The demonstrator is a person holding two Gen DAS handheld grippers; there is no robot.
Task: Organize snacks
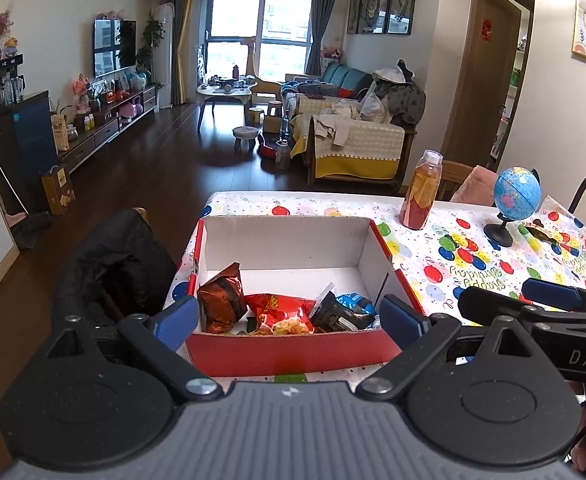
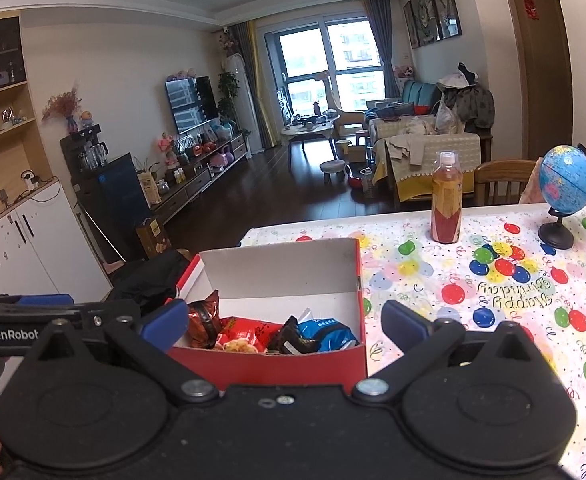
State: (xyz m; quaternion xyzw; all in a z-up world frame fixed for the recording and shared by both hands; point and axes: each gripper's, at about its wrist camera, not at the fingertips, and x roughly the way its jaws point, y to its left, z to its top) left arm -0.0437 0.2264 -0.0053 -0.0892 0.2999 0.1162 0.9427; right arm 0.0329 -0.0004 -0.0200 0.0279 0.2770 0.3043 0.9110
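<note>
**Both grippers hanging over a part-filled snack box**

Balloon-printed cloth is covering the table (image 1: 433, 248), with a living room stretching away behind it. Sitting near the table's front edge is a red cardboard box (image 1: 285, 354), white inside, its long axis running away from the person. Four snack packets are lying bunched at its near end: a dark brown bag (image 1: 221, 300), a red bag (image 1: 281, 314), a black packet (image 1: 333, 314) and a blue one (image 1: 357, 304); the far half of the box is showing bare.

The left gripper (image 1: 289, 318) is hovering directly before the box, its fingers spread wide apart and holding nothing, one on each side of the box's near wall. The right gripper (image 2: 285, 320) is hanging just beside it, likewise spread and empty, more over the box's right corner.

Further back a juice bottle (image 2: 445, 200) and a small globe (image 2: 567, 184) are standing, well clear of the box. Beyond the globe, at the table's right edge, something dark is lying, possibly another snack, though it is too cropped to tell. If so, the right hand is nearer, and the globe is standing partly in the way.
</note>
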